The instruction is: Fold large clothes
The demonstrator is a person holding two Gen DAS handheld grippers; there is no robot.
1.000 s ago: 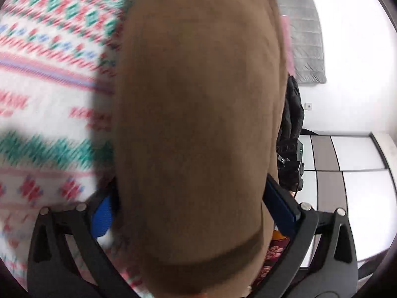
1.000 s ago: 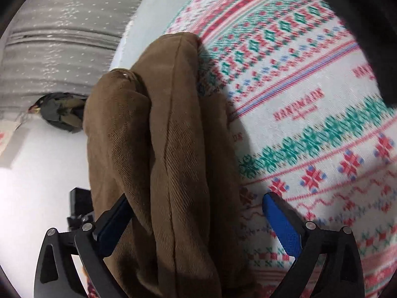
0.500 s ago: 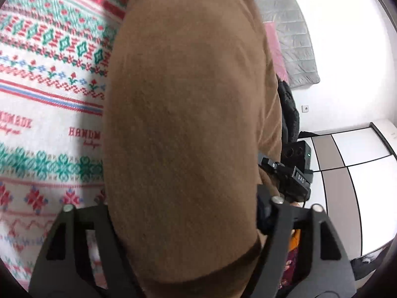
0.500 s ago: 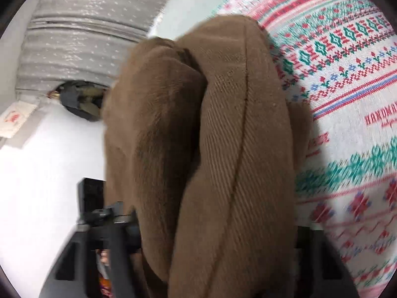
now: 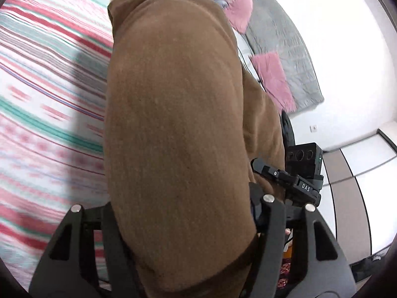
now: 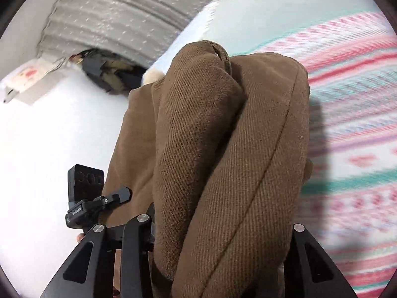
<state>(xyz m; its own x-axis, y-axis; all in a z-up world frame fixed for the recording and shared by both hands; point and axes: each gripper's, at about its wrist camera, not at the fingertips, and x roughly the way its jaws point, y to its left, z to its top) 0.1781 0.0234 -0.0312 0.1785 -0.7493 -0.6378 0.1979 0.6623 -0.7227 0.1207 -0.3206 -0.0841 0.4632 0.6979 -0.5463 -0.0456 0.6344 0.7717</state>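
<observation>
My left gripper (image 5: 183, 226) and right gripper (image 6: 218, 236) are both closing, each clamped on the brown coat (image 5: 173, 124) above the patterned blanket (image 5: 49, 114).

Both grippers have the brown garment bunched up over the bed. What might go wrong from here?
1. The left gripper and right gripper are closing on thick bunches of the brown garment, not on one edge, so layers may slip out unevenly.
2. The fabric fills both views, so where it lands on the patterned bedspread is hard to judge.
3. The grippers sit close together; the cloth between them may crease the fold.
</observation>
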